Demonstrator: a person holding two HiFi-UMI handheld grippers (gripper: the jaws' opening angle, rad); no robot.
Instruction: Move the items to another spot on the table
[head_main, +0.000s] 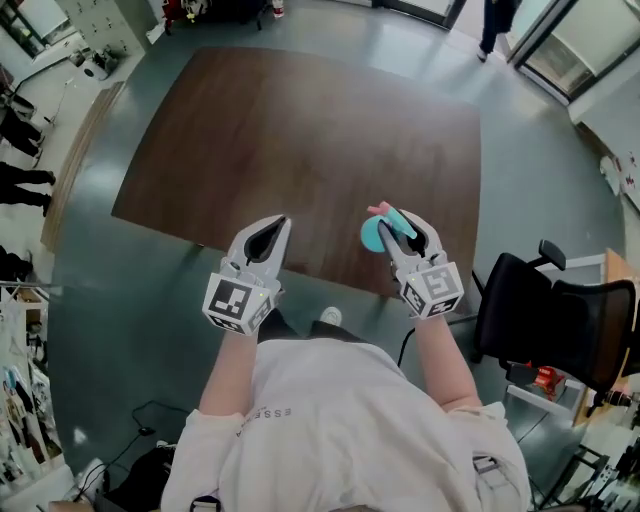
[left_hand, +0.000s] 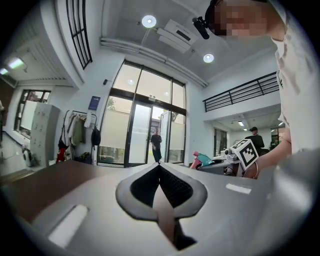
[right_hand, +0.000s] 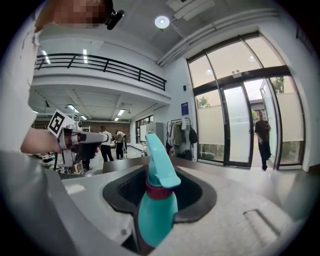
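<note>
There is one teal spray bottle (right_hand: 157, 202), one brown table (head_main: 300, 130) and two grippers. The bottle sits clamped between the jaws of the right gripper (head_main: 396, 224), its spray head past the fingertips, over the table's near edge. The left gripper (left_hand: 160, 168), alongside, has its jaws pressed together on nothing.
</note>
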